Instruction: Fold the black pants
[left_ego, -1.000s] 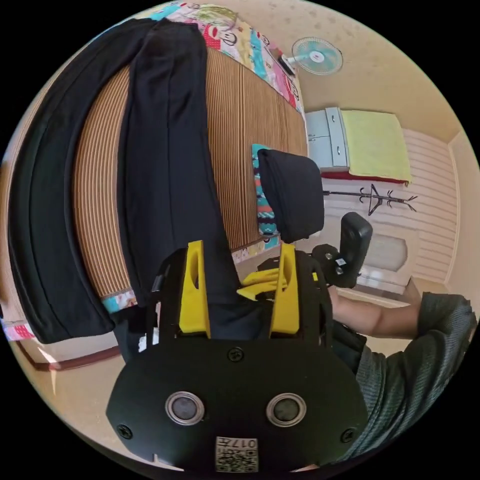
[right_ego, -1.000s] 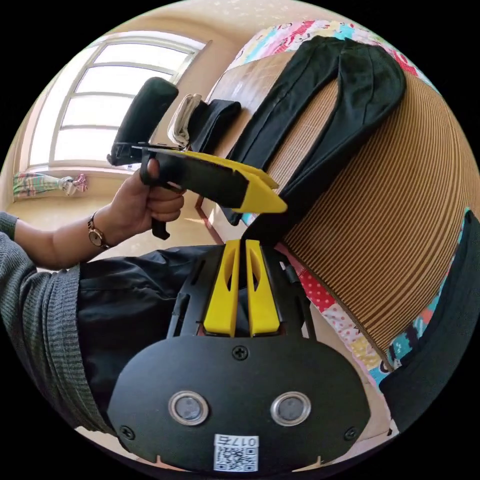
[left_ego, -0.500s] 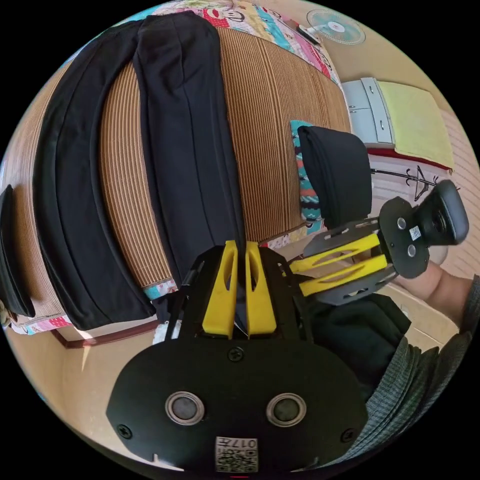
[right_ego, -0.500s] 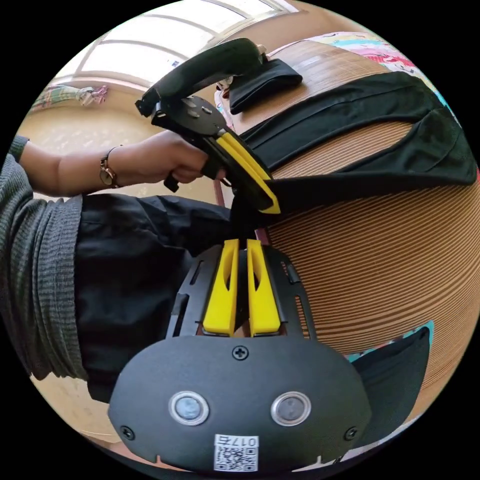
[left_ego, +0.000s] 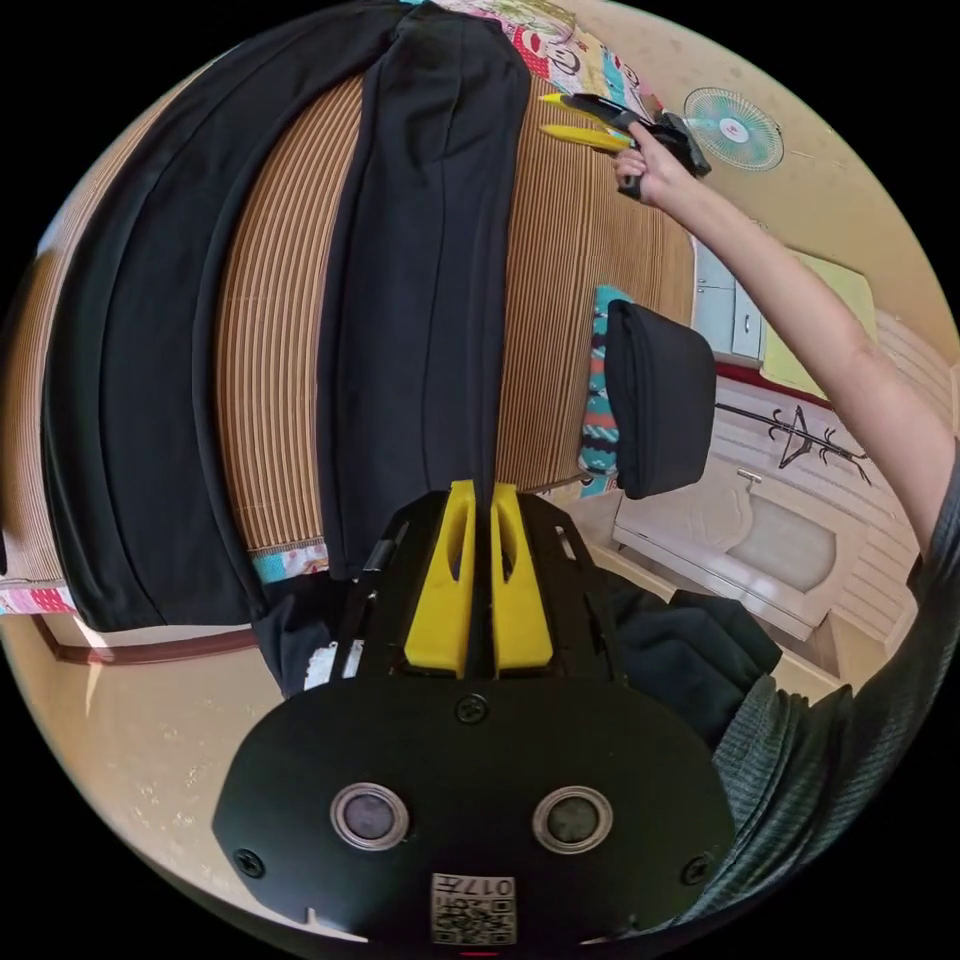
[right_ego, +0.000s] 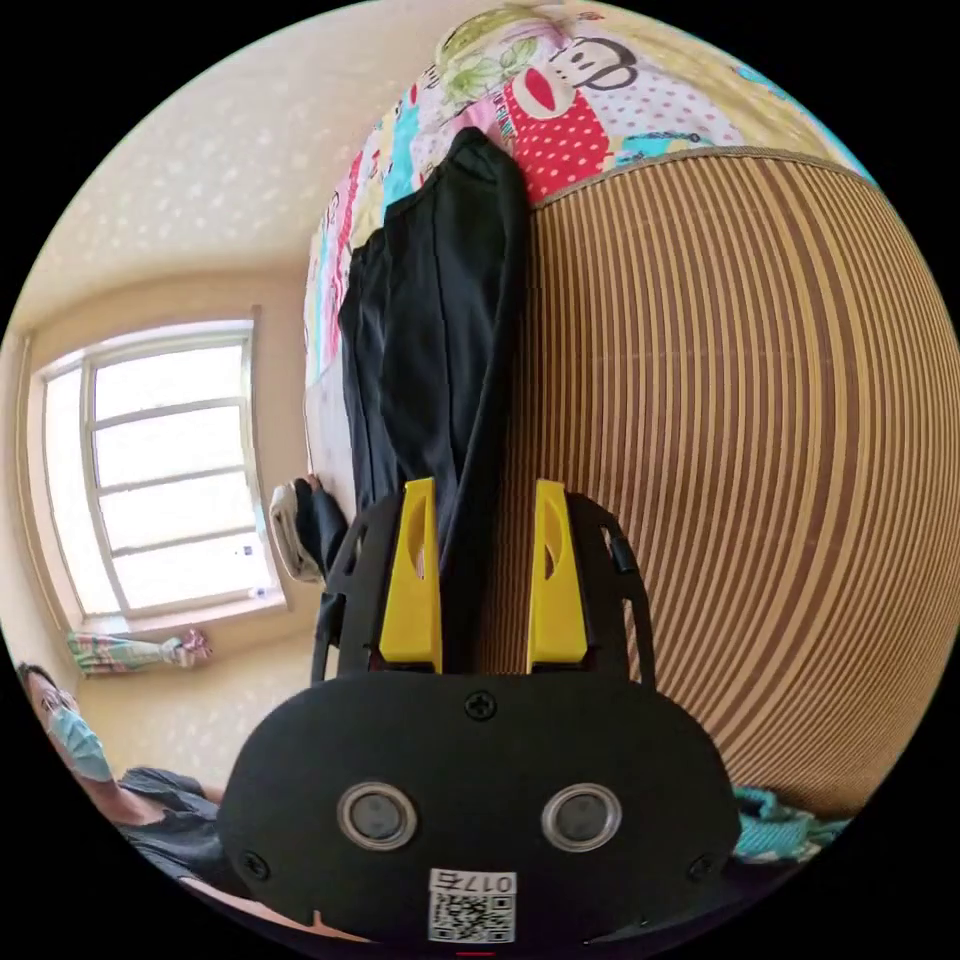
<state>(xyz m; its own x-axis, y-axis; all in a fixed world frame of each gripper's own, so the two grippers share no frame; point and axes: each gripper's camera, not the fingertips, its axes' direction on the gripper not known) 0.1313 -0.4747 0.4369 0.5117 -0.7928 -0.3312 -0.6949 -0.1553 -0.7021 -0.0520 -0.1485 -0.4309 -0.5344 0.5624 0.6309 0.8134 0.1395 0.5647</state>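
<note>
The black pants lie spread on a striped bamboo mat on a bed, legs apart. My left gripper is shut on the hem end of one leg at the mat's near edge. In the left gripper view, a hand holds my right gripper open at the far waist end. In the right gripper view, my right gripper is open, and the side edge of the pants runs between its jaws over the mat.
A folded black garment sits at the bed's side edge on a colourful quilt. More folded clothes lie near a window. A wall fan, a cabinet and a coat rack stand beyond the bed.
My left gripper closed on the leg hem and stays there. My right gripper let go of that hem, opened, and travelled along the leg to the waist end.
</note>
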